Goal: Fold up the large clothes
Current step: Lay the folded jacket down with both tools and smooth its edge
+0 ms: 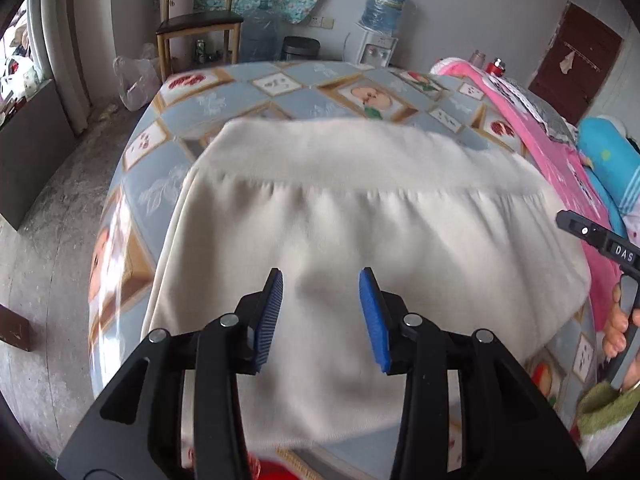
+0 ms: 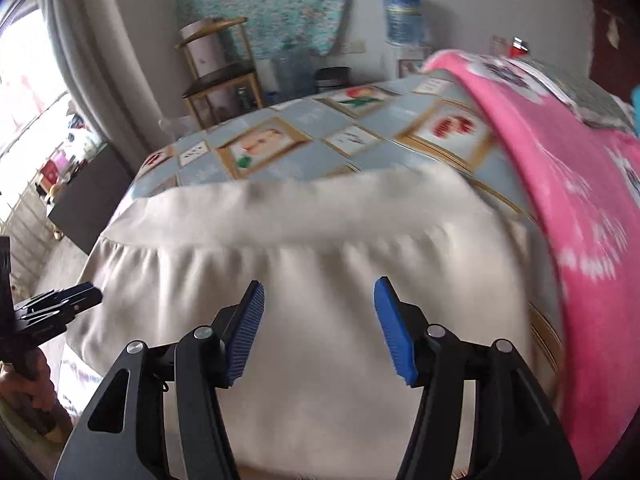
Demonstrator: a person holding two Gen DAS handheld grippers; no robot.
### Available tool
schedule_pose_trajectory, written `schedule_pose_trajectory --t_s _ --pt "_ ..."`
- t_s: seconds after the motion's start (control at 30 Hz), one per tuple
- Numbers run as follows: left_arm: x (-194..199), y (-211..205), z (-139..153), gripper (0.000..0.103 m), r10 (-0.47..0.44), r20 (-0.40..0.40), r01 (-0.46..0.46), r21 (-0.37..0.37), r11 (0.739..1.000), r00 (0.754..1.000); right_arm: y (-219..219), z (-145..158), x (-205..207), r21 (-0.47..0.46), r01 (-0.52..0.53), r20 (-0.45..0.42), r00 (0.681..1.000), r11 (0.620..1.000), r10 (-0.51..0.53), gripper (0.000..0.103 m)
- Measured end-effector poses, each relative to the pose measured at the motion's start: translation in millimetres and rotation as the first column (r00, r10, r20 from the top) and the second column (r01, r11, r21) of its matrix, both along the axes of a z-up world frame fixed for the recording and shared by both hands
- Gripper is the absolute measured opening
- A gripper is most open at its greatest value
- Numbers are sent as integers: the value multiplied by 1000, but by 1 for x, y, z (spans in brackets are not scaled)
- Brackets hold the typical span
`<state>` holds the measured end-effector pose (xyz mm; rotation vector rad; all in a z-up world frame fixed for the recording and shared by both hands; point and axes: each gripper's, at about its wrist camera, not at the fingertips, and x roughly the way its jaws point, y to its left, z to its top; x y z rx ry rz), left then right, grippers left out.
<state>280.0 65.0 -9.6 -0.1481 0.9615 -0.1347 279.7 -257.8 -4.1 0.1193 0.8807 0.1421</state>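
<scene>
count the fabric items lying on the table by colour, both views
cream: 1, the folded garment
pink: 1, the cloth along the table's right side
blue: 1, the bundle past the pink cloth
green: 1, the towel at the near right edge
total: 4

I am holding my right gripper (image 2: 319, 300) with its blue ribbed pads (image 2: 244, 332) standing apart, nothing between them, over a cream-white folded garment (image 2: 312, 248) lying on the blue fruit-patterned tablecloth (image 2: 280, 136). A pink printed blanket (image 2: 568, 200) is lying beside it on the right. My left gripper (image 2: 60, 304) is showing at the left edge.
</scene>
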Motion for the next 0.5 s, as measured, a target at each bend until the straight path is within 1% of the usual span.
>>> schedule_pose_trajectory --t_s 0.03,0.07,0.13,0.17,0.2,0.23,0.27,0.33,0.37,0.43,0.5 --pt "14 -2 2 38 13 4 -13 12 1000 1000 6 -1 13 -2 -1 -7 1000 1000 1 56" --pt "25 -2 1 40 23 0 -23 18 1000 1000 11 -3 32 -13 21 -21 1000 1000 -21 56" --pt "56 2 -4 41 69 -41 -68 13 998 997 11 -8 55 -44 62 -44 997 997 -64 56" --pt "64 6 -7 41 89 -59 -89 15 996 994 8 -15 68 -59 96 -71 992 994 -100 56" --pt "74 11 -15 41 108 -95 -107 8 994 990 2 -24 80 -71 121 -103 986 990 -128 56" --pt "80 15 -21 42 109 -115 -110 -2 994 987 -2 -34 86 -86 132 -141 980 988 -143 56" --pt "81 15 -21 43 101 -102 -101 1 995 990 -5 -47 90 -79 114 -175 976 990 -126 57" --pt "79 9 -21 43 53 -92 -48 50 998 994 -8 -49 88 -75 90 -159 982 993 -101 59" --pt "79 9 -21 42 42 -89 -37 58 998 995 -9 -47 86 -77 83 -165 982 994 -95 59" --pt "75 11 -13 42 45 -83 -42 36 998 996 -12 -34 81 -59 108 -156 981 992 -116 59" --pt "75 6 -2 42 40 -46 -39 11 999 998 -10 -23 81 11 95 -127 988 995 -93 59"
